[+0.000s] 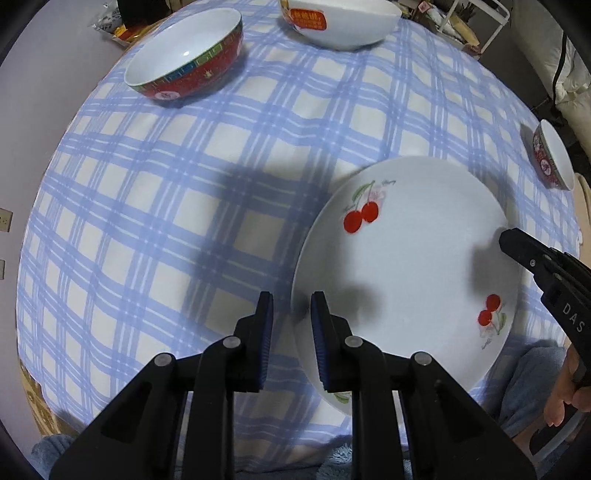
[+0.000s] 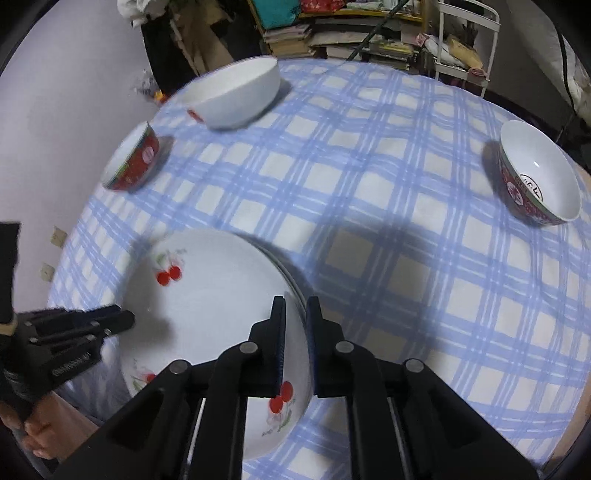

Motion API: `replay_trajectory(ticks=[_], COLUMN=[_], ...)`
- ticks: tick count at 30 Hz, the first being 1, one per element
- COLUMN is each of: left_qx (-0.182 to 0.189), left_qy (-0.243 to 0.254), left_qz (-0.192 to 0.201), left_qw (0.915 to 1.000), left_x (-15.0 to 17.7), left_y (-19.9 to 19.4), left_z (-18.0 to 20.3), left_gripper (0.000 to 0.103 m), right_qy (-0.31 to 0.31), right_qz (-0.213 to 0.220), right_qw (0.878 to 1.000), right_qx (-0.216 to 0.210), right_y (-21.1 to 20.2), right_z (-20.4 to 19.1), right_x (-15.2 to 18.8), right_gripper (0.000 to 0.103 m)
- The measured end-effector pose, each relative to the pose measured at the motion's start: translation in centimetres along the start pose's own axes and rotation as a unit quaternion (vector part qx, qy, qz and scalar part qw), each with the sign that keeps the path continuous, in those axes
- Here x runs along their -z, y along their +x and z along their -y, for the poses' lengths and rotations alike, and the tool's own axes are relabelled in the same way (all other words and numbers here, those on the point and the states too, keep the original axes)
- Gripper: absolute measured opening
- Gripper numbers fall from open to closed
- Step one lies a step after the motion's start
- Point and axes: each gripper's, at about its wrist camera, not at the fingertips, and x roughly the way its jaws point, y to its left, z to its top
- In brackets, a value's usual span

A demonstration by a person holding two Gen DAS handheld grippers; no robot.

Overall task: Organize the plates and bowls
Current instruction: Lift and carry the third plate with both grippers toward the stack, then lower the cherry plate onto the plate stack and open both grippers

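On the checked tablecloth, nearest the camera, sits the cherry plate, and both grippers are at its rim from opposite sides. The left gripper straddles the plate's left edge, one pad outside over the cloth, one over the white surface; there's daylight between pads and china, so it's narrowly parted, not yet biting. The right gripper is across the plate's right edge, jaws drawn almost together on the rim — that looks like a pinch on the plate. From that side a second rim peeks out just beneath the plate, so it may be resting on another one.

Beyond the plate stand a red bowl and a white bowl at the far side, and another red bowl far to the plate's right.

The risks? Glazed china is slick: a thin rim pinch on one side only could let the plate pivot or slide out if lifted. An uneven lift would tilt it, and it might scrape or drag whatever lies under it.
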Motion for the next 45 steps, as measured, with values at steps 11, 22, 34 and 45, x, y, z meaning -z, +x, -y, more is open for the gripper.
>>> replay_trajectory(ticks=[11, 22, 34, 45], left_qx=[-0.008, -0.012, -0.053, -0.064], left_qy=[0.011, 0.008, 0.013, 0.006], left_qz=[0.002, 0.003, 0.051, 0.091], left_qw=[0.9999, 0.9999, 0.9972, 0.9938], left_x=[0.0, 0.5, 0.7, -1.0], left_y=[0.4, 0.4, -2.5, -5.4], left_z=[0.8, 1.1, 0.6, -0.3], left_gripper=[0.022, 0.022, 0.039, 0.052], right_qy=[0.019, 0.025, 0.026, 0.029], right_qz=[-0.011, -0.015, -0.021, 0.034], right_qw=[1.000, 0.999, 0.999, 0.999], right_qx=[-0.012, -0.013, -0.007, 0.012], right_y=[0.3, 0.5, 0.3, -2.5], right_z=[0.7, 0.8, 0.7, 1.2], right_x=[0.1, 0.1, -0.1, -2.3], right_gripper=[0.015, 0.016, 0.016, 0.040])
